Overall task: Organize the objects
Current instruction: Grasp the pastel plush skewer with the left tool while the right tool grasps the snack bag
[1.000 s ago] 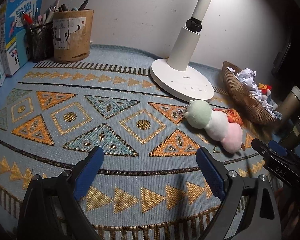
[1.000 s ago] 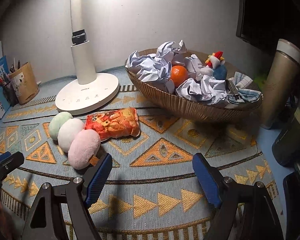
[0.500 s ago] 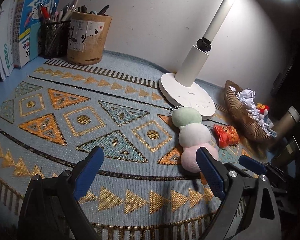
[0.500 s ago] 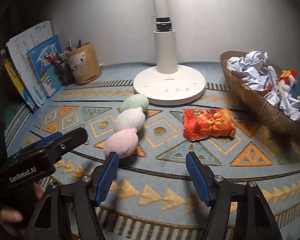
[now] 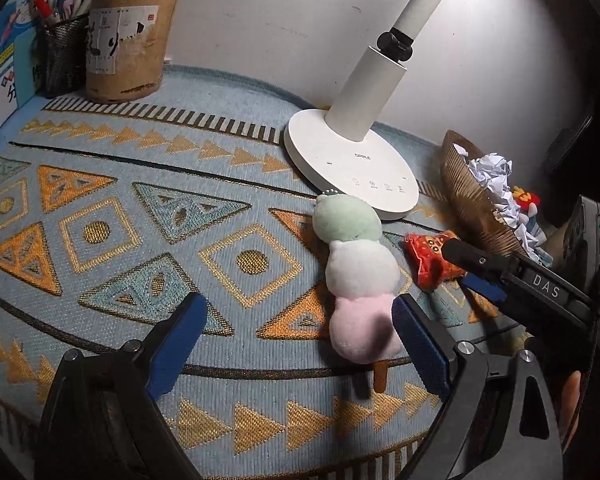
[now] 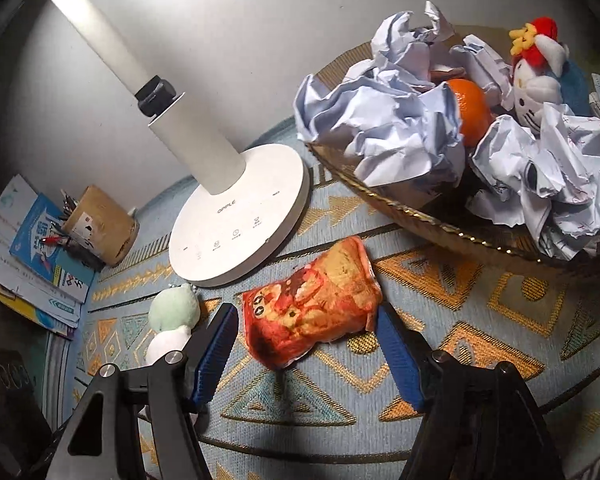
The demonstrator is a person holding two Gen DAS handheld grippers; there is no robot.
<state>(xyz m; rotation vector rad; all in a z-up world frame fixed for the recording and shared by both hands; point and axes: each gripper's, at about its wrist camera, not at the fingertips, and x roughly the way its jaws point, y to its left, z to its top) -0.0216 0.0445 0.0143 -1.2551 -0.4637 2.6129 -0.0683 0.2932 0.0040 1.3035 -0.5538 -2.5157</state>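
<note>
A plush dango skewer (image 5: 358, 276) with green, white and pink balls lies on the patterned mat (image 5: 140, 240). My left gripper (image 5: 300, 344) is open, its right pad beside the pink ball. A red-orange plush snack bag (image 6: 312, 304) lies near the lamp base. My right gripper (image 6: 304, 356) is open, its jaws on either side of the bag's near end, not closed on it. The right gripper (image 5: 476, 272) also shows in the left wrist view over the bag (image 5: 428, 260). The dango's green end (image 6: 174, 308) shows in the right wrist view.
A white desk lamp (image 5: 352, 164) stands at the back. A woven basket (image 6: 440, 224) on the right holds crumpled paper, an orange (image 6: 470, 108) and a small plush. A pen cup (image 5: 126, 48), mesh pen holder and books stand at the back left.
Both grippers moved forward. The left one closed in on the dango's pink end. The right one swung right and came down around the snack bag.
</note>
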